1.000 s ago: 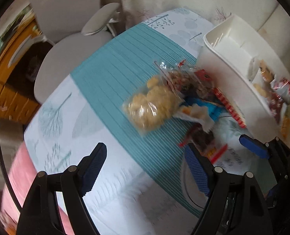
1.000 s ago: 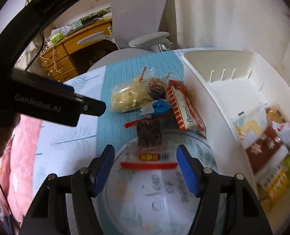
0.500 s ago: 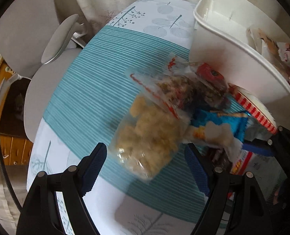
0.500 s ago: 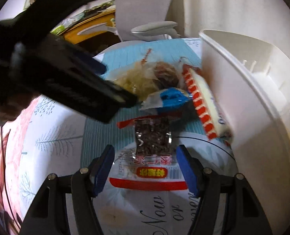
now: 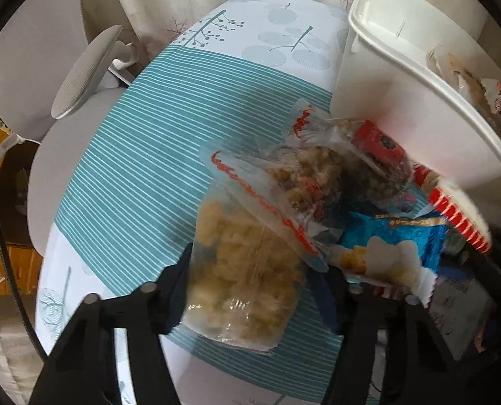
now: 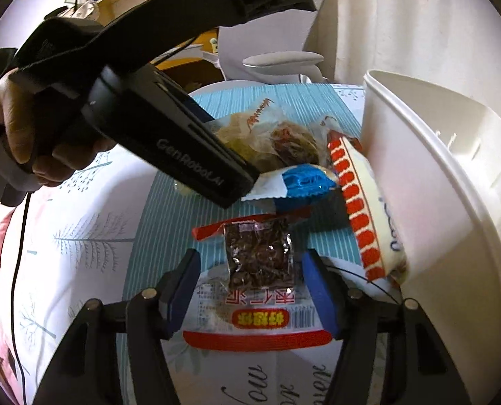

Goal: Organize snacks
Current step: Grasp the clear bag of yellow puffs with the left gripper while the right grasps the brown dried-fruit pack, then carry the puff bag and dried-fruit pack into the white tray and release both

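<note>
Left wrist view: the left gripper points steeply down at the surface, its jaws having just been closing, with a clear bag of pale yellow puffed snacks between them. The pads sit at the bag's two sides; whether they press it I cannot tell. The bag's long axis runs away from the camera, its sealed end with red script pointing up the picture. A second clear bag of darker mixed snacks lies across its far end, beside a blue packet and a red-and-white striped packet that leans on the white bin.

Right wrist view: the right gripper has also just been closing its jaws, which straddle a clear packet of dark dried pieces with red ends. The pads stand just beside it, not touching. Its long axis runs straight away from the camera; the near label bears red Chinese characters, seen upside down. The left gripper's body reads "GenRobot.AI", held by a hand.
</note>
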